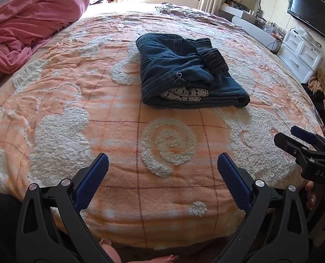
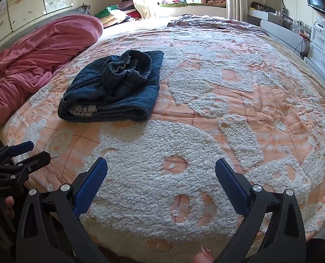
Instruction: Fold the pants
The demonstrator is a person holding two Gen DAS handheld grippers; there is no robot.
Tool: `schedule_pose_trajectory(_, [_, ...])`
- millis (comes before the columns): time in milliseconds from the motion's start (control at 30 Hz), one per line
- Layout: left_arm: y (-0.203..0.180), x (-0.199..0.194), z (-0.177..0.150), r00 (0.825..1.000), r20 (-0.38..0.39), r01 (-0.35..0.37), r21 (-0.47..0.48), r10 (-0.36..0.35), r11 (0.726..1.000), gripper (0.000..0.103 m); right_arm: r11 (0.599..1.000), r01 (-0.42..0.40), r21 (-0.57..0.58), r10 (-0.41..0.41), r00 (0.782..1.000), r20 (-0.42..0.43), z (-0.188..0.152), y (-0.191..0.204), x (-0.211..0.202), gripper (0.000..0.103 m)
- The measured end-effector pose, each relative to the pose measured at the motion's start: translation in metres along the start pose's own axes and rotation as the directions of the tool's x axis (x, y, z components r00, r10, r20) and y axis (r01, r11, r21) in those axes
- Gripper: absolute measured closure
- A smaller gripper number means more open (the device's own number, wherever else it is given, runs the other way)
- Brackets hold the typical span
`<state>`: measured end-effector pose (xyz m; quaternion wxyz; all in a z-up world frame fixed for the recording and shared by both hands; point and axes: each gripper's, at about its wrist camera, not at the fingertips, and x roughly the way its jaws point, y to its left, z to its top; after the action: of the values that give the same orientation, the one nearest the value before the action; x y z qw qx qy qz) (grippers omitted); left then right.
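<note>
At ten o'clock a pink blanket (image 1: 28, 26) lies bunched on the bed (image 1: 74, 100). The dark blue pants (image 1: 184, 72), folded into a bundle with the waistband on top, rest at twelve o'clock on the orange bedspread. The left tongs (image 1: 162, 164) and right tongs (image 2: 161, 164) both gape wide, empty, near the bed's edge.

The bed (image 1: 52, 100) is spread with an orange checked blanket (image 2: 272, 100) patterned in white fleecy swirls and shapes, reaching to its near edge. Folded dark blue pants (image 1: 184, 72) lie near the middle of it, a patterned white lining showing at the near fold. A rumpled pink quilt (image 1: 28, 26) is heaped along the bed's left edge, well apart from the pants.
</note>
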<state>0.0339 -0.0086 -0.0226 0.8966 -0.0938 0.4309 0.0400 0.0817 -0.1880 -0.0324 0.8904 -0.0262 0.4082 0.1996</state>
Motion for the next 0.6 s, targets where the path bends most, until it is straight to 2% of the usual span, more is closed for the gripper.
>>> schedule_pose_trajectory(233, [0.0,-0.001,0.002,1.0,0.007,-0.001,-0.003,0.001,1.0,0.01,1.0,0.004,0.0,-0.004,1.0,-0.002,0.0,-0.001,0.0,0.005])
schedule_pose_trajectory(400, [0.001,-0.007,0.003,0.999,0.043,0.007,-0.025,-0.005,1.0,0.01,1.0,0.004,0.009,-0.004,1.0,-0.007,0.002,-0.003,0.001,0.005])
schedule_pose_trajectory(600, [0.025,-0.011,0.017,0.998,0.068,0.022,-0.109,-0.014,0.994,0.01,0.998,-0.001,0.062,0.002,1.0,-0.027,0.012,-0.022,-0.001,0.005])
